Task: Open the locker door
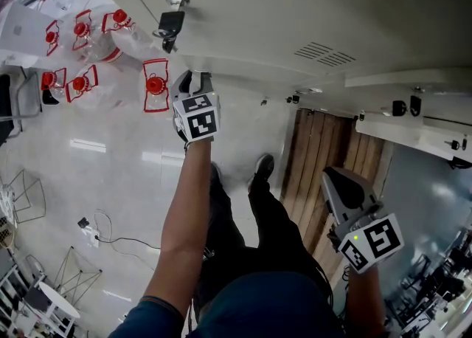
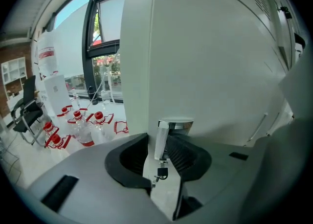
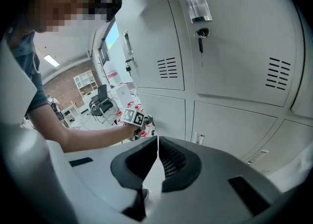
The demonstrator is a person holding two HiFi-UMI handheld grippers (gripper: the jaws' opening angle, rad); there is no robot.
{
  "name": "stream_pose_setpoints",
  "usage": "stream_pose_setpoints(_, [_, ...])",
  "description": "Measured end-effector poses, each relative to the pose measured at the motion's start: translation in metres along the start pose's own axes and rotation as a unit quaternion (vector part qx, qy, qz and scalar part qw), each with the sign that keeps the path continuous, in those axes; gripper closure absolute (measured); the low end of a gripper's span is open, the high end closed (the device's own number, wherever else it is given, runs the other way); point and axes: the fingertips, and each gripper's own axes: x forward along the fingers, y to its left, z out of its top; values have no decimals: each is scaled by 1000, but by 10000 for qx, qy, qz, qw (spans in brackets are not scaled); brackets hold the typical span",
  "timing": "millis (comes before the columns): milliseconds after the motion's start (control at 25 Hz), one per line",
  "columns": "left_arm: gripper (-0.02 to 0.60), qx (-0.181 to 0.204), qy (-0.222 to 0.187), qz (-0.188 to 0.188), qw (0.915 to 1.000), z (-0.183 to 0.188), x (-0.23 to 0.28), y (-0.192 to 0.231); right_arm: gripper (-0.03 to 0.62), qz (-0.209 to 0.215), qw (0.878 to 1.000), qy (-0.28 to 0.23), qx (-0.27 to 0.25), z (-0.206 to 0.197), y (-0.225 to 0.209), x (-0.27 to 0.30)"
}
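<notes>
Pale grey metal locker door (image 2: 210, 61) is shut. Left tongs (image 2: 157, 142) stand partly apart, framing its chrome handle (image 2: 163, 132) and small dangling key (image 2: 161, 171), without a clear pinch. Right tongs (image 3: 157, 145) are pressed together, empty, well aside.

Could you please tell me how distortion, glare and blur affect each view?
Head view: sharp; the glossy floor reflects ceiling lights as bright streaks. Left gripper view: strong fisheye bows the locker door, and the window looks washed out. Right gripper view: fisheye curves the lockers, dark vignette at corners, a mosaic patch top left.
</notes>
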Motion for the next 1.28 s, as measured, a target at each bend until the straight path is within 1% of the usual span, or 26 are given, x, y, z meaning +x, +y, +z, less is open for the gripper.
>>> stream_pose_setpoints(120, [448,61,-51,37,10000,-2,-3,-1,557,-14,10000,-9,2,0,0,-2])
stream_pose_setpoints(320, [449,288,-46,-66,9996,-7,-9,-2,557,-43,10000,-41,33,0,-1,-5])
stream_pose_setpoints(440, [449,354,-38,-118,9993,-14,-17,-2,557,-19,10000,-80,47,1,1,-5])
stream_pose_setpoints(640, [453,441,96,-212,9988,-29,-35,-4,557,13,9999,-117,63,1,6,-5])
stream_pose_setpoints(840, [453,533,126,-299,9981,-38,-49,-7,557,56,9999,-141,72,1,12,-4])
stream_pose_setpoints(1120, [454,846,301,-496,9947,-52,-68,-13,557,115,9997,-187,67,3,20,-4])
stream_pose_setpoints(1280, [482,1039,402,-563,9922,-62,-80,-15,557,138,9996,-218,75,4,23,-4])
